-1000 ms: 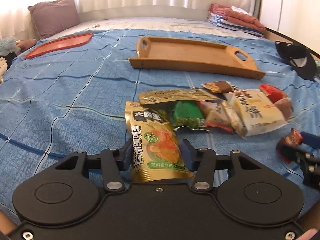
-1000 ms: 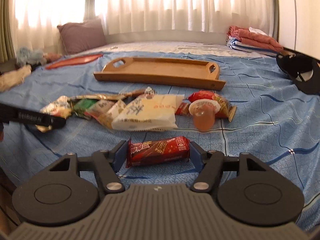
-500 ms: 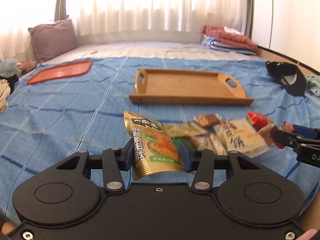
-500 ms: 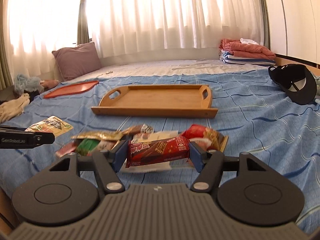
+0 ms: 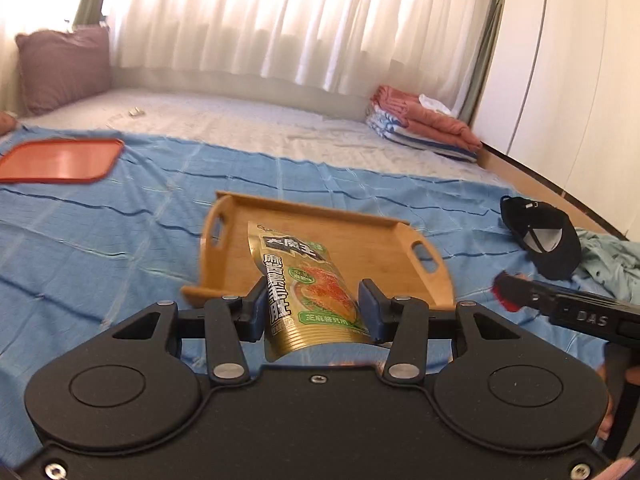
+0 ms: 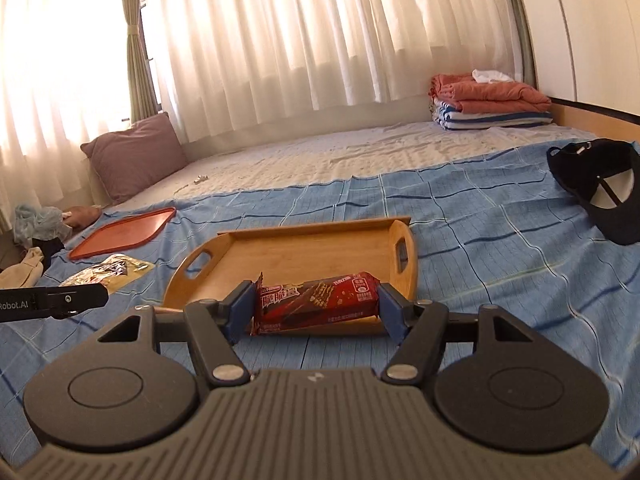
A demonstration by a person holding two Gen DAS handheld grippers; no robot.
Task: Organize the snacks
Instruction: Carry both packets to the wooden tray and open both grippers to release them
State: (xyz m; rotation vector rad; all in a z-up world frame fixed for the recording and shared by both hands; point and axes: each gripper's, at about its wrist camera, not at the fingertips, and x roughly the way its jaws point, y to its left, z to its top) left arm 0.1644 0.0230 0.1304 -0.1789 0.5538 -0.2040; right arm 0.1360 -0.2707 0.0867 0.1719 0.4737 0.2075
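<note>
My left gripper (image 5: 314, 310) is shut on a gold snack pouch (image 5: 308, 284) with green and orange print, held in the air just short of the near edge of the wooden tray (image 5: 360, 236). My right gripper (image 6: 318, 310) is shut on a red wafer bar (image 6: 318, 304), held crosswise above the blanket at the near edge of the same tray (image 6: 296, 252), which has nothing in it. In the left wrist view the right gripper (image 5: 520, 286) shows at the right with the red bar end. In the right wrist view the left gripper (image 6: 96, 296) shows at the left with the pouch (image 6: 108, 274).
The blue checked blanket (image 6: 480, 248) covers the bed. A red flat tray (image 5: 60, 160) lies far left. A black cap (image 6: 600, 196) lies at the right. Folded towels (image 6: 488, 100) and a purple pillow (image 6: 132, 156) sit at the back. The snack pile is out of view.
Both grippers have lifted their snacks off the pile and moved forward to the wooden tray. The pile has dropped out of view below.
</note>
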